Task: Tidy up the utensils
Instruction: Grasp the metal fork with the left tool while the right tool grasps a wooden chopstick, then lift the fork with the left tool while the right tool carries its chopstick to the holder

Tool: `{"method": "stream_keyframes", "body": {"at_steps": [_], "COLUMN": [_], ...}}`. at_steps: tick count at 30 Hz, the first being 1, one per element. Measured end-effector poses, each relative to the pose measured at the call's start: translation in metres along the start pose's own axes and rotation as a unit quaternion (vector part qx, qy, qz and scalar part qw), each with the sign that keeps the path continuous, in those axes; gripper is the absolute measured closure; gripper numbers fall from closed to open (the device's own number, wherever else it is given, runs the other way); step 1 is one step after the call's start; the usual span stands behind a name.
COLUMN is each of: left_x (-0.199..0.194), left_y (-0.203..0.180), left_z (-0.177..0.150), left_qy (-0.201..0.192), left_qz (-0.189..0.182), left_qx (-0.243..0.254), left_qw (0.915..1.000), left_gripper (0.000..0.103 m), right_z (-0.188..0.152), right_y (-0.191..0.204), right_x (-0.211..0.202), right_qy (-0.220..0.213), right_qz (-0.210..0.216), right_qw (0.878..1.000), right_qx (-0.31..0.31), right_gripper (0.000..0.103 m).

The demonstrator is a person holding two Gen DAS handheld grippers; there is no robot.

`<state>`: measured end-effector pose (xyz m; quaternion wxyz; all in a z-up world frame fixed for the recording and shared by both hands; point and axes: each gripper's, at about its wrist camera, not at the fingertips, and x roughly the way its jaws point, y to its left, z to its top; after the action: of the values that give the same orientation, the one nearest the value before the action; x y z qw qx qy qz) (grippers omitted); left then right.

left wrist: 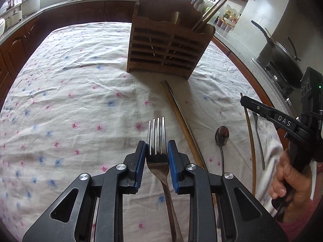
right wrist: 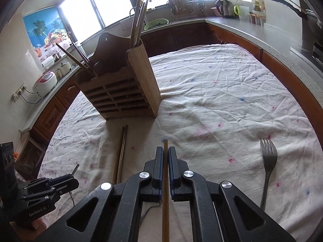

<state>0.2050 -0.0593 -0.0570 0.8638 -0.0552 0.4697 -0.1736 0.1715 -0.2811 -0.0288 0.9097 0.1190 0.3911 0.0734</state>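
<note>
In the left wrist view my left gripper (left wrist: 156, 148) is shut on a metal fork (left wrist: 156, 133), its blue pads pressing the sides of the fork's head, tines pointing ahead. My right gripper (right wrist: 166, 151) is shut on a single wooden chopstick (right wrist: 166, 181), which runs back under the jaws. The wooden utensil holder (left wrist: 167, 46) stands upright ahead on the flowered tablecloth, with chopsticks in it. A chopstick pair (left wrist: 181, 121) lies in front of it. A spoon (left wrist: 222, 135) and a second fork (right wrist: 268, 161) lie on the cloth.
A kitchen counter wraps around the table, with a black wok (left wrist: 282, 56) on the stove at right, a rice cooker (right wrist: 45, 82) at left and a kettle (right wrist: 226, 9) at the back. A hand (left wrist: 290, 177) holds the right gripper's handle.
</note>
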Motion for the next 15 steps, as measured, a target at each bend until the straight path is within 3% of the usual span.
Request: {"method": "stream_keyframes", "body": {"at_steps": [15], "left_x": [-0.064], "left_y": [-0.005], "left_z": [-0.008], "left_qy": [-0.063], "left_qz": [-0.034], "left_qx": [-0.004], "left_qw": [0.9974], "left_gripper": [0.086], "right_z": [0.001], "right_y": [0.022], "right_x": [-0.063], "right_qy": [-0.054], "right_qz": [0.045], "right_qw": [0.997], "right_qx": [-0.008], "right_gripper": [0.098]}}
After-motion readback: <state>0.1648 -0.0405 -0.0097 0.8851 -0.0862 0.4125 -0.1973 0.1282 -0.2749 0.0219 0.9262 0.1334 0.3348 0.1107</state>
